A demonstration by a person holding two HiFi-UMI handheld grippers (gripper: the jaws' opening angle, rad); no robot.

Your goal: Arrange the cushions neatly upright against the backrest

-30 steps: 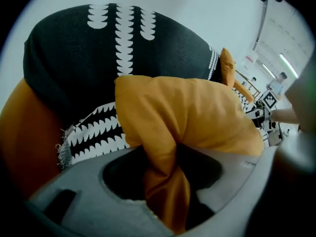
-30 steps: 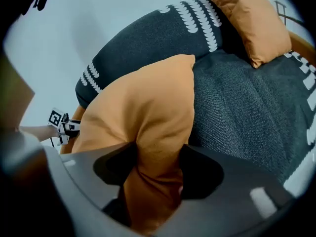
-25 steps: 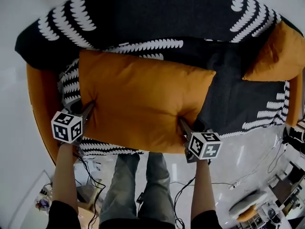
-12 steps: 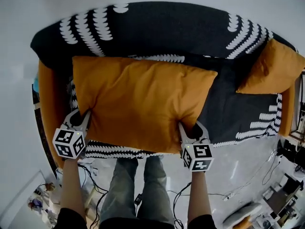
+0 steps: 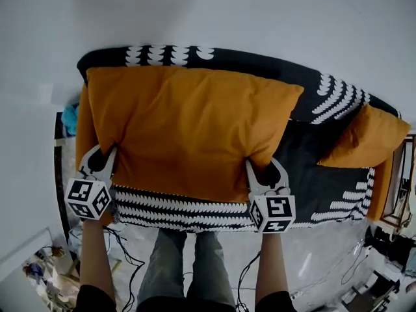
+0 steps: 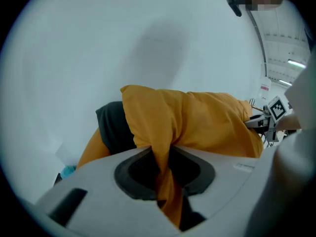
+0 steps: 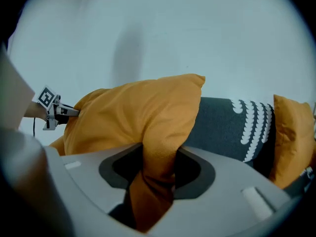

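Observation:
A large orange cushion (image 5: 188,125) is held up in front of the sofa's backrest (image 5: 325,86), tilted toward it. My left gripper (image 5: 104,164) is shut on the cushion's near left edge (image 6: 163,152), with the fabric pinched between the jaws. My right gripper (image 5: 263,174) is shut on the near right edge (image 7: 158,164), a thicker fold bunched in its jaws. A second, smaller orange cushion (image 5: 364,138) leans at the sofa's right end (image 7: 291,137). The sofa wears a black cover with white scale-like stripes (image 5: 188,207).
A pale wall (image 5: 260,12) rises behind the sofa. Orange sofa sides show at left (image 5: 83,119) and right (image 5: 383,181). Cables (image 5: 123,252) and clutter lie on the floor by the person's legs (image 5: 188,265).
The large cushion has risen from lying flat on the seat and moved back toward the backrest, both grippers with it. The view has shifted, so more wall shows.

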